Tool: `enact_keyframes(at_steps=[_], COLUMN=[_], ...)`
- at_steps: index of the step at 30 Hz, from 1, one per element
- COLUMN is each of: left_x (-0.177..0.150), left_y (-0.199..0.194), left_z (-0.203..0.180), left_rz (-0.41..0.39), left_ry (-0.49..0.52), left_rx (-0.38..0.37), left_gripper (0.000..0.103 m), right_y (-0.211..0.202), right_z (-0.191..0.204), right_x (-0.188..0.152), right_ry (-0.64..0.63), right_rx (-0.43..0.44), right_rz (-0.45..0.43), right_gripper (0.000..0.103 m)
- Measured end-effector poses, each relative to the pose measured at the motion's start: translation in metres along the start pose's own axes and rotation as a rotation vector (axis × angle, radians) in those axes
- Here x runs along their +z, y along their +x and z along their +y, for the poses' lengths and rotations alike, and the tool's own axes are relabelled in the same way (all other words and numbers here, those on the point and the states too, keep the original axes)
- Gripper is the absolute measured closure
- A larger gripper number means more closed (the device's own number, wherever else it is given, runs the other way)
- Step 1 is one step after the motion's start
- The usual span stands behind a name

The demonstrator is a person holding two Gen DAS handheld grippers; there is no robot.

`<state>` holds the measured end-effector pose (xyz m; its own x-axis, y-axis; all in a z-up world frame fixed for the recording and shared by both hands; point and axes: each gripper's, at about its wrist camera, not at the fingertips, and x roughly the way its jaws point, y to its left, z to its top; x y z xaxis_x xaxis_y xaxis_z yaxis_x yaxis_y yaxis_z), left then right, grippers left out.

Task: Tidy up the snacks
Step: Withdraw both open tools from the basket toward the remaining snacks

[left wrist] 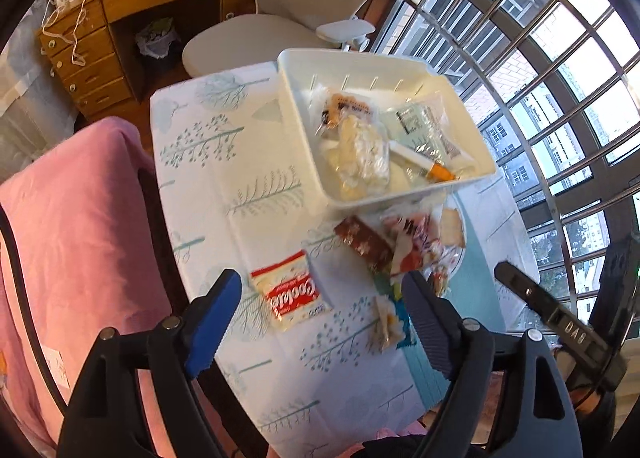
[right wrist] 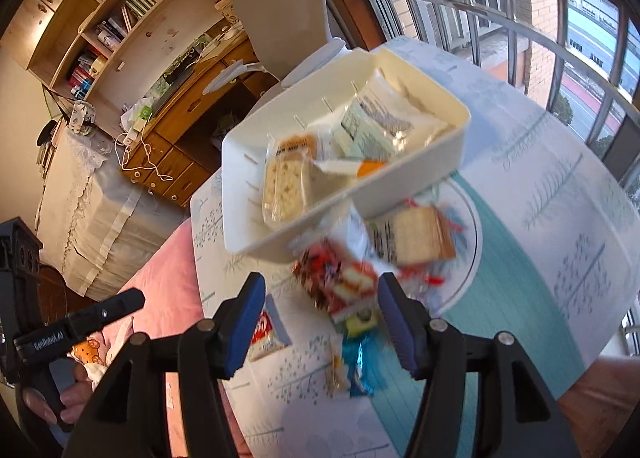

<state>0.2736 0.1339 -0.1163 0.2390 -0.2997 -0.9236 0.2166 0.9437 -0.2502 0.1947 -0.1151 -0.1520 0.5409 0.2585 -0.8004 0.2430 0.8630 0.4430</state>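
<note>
White bin (left wrist: 452, 178) already holds several packets, and both empty, half-open claws, left claw (left wrist: 320, 310) and right claw (right wrist: 320, 318), hover nearside of it, so next comes closing on the cookie packet (left wrist: 290, 296).

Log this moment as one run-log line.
left gripper: open, empty | right gripper: open, empty | white bin: partly filled | Cookie packet: on table

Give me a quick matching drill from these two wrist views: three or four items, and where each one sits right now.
Items:
1. Cookie packet
2. orange-tipped stick pack
3. brown wrapper
4. blue wrapper

Places:
A. inside the white bin
B. flat on the tablecloth, apart from the pile, nearest the pink chair cover
C. in the pile just below the bin
D. on the teal stripe nearest the camera

Pairs: 1-B, 2-A, 3-C, 4-D
</note>
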Motion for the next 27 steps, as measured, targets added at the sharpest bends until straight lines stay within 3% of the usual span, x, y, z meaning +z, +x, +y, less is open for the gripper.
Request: enact_keyframes(at_steps=[6, 9, 17, 27], left_x=[-0.014, -0.02, -0.03, -0.034], left_y=[0.008, 0.017, 0.054, 0.114], left_z=[0.017, 0.021, 0.032, 0.039], left_rz=[0.032, 0.047, 0.125, 0.276], left_ry=[-0.049, -0.061, -0.119, -0.228], left_rx=[-0.01, 0.004, 0.028, 0.038], left_gripper=[0.022, 0.016, 0.014, 0.012], right_y=[0.005, 0.008, 0.028, 0.06], right_z=[-0.001, -0.001, -0.001, 0.001], right_x=[-0.038, -0.055, -0.088, -0.092], right_ry=[-0.008, -0.032, -0.117, -0.195], right_rx=[-0.015, -0.018, -0.069, -0.065], right_rz=[0.024, 0.024, 0.056, 0.174], right_gripper=[0.044, 0.044, 0.044, 0.044])
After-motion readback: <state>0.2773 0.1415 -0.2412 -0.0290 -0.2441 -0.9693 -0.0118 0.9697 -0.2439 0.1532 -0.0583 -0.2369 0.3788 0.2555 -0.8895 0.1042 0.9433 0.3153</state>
